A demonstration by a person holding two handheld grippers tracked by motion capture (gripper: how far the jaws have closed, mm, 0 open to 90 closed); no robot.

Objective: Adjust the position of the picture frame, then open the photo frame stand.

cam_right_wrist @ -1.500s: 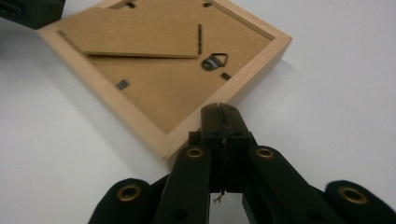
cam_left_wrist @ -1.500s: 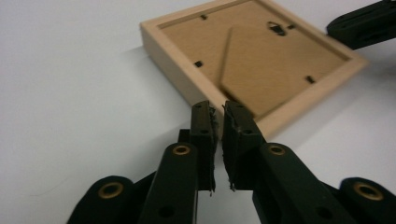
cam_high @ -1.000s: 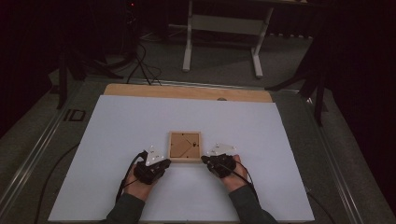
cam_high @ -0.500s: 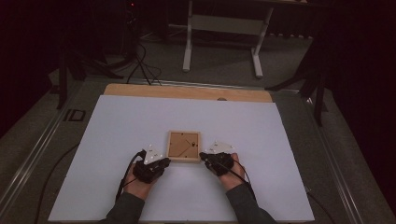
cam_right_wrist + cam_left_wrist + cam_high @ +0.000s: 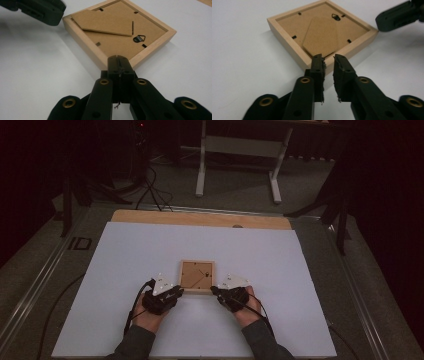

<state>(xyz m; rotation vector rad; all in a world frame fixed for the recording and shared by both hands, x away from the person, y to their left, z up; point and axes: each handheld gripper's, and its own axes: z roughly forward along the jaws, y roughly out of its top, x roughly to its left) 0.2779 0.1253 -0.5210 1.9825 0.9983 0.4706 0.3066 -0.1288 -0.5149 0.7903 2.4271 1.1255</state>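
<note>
White sheeting (image 5: 150, 255) is covering the table across the middle of the high view, with dark floor lying along the top edge. Just below centre, a square wooden picture frame (image 5: 197, 276) is lying face down, its cardboard backing and hanger showing. At its lower left corner, the left gripper (image 5: 328, 65) is sitting with jaws slightly parted, gripping nothing. At its lower right corner, the right gripper (image 5: 119, 65) is sitting with jaws pressed together, empty.
</note>
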